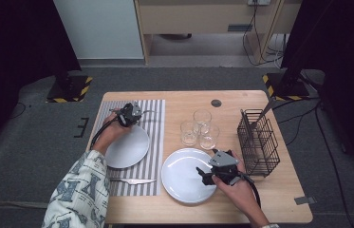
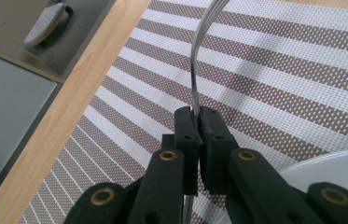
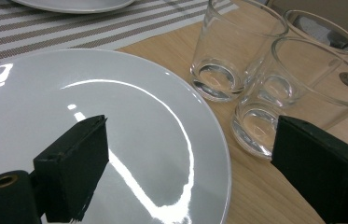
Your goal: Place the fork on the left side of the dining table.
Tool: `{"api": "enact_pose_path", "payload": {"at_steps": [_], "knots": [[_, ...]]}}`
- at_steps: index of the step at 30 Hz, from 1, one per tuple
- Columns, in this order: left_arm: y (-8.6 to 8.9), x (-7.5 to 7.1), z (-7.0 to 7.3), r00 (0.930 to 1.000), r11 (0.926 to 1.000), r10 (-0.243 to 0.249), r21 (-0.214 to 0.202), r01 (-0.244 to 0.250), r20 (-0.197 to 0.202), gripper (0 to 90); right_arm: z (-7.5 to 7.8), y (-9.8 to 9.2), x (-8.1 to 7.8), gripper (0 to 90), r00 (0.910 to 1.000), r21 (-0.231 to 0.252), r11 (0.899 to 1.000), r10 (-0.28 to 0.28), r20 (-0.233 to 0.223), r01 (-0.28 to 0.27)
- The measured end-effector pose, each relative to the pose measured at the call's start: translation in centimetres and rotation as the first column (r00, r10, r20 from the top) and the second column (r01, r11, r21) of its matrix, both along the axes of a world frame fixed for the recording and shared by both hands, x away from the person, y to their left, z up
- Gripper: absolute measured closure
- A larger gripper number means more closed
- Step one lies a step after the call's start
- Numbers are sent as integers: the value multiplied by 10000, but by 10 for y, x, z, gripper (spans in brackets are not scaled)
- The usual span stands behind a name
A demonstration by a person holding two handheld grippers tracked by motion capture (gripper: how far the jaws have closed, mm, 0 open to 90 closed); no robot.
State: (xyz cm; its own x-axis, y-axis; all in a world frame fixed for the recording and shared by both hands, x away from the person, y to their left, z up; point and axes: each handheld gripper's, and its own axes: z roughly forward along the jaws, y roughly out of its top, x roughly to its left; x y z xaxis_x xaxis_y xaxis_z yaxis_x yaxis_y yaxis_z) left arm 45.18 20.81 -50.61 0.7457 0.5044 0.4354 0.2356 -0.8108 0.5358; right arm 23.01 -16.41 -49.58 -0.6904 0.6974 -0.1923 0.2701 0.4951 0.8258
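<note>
- Nearest the camera in the left gripper view, the left gripper (image 2: 198,122) has its two black jaws pressed together on a thin metal piece of cutlery (image 2: 199,51), whose curved shaft rises from between the pads; which kind of cutlery it is cannot be told.
- In the high view that left gripper (image 1: 129,114) sits over the far part of the striped placemat (image 1: 155,111), just beyond the far rim of the left plate (image 1: 129,149).
- The cutlery is clear of the mat's weave, pinched at the far left area of the table (image 1: 179,97).
- A knife (image 1: 134,181) lies flat on the near end of the placemat, close to the near rim of the left plate and apart from it.
- The right gripper (image 1: 212,173) hovers over the right edge of the right plate (image 1: 179,178), its jaws spread wide with nothing between them.
- In the right gripper view one jaw stands over the right plate (image 3: 92,88) and the other over the wood beside the glasses (image 3: 255,84).
- Three clear glasses (image 1: 199,128) stand clustered at the middle of the table, just beyond the right plate.
- A black wire basket (image 1: 258,142) stands at the right side of the table, near the right hand.
</note>
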Motion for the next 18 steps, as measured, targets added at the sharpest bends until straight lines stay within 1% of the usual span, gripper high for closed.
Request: {"api": "enact_pose_path", "payload": {"at_steps": [11,17,18], "knots": [[-2,1,-5,9999,9999,-71,96,72,-120,861,0,-1,1,108,10000,37,10000,-10,16,10],[-2,1,-7,9998,10000,-43,-10,43,-205,859,0,-2,2,108,10000,41,10000,-32,16,32],[-2,1,-7,9997,9999,-91,59,92,-229,858,0,-2,1,108,10000,53,10000,-40,15,40]]}}
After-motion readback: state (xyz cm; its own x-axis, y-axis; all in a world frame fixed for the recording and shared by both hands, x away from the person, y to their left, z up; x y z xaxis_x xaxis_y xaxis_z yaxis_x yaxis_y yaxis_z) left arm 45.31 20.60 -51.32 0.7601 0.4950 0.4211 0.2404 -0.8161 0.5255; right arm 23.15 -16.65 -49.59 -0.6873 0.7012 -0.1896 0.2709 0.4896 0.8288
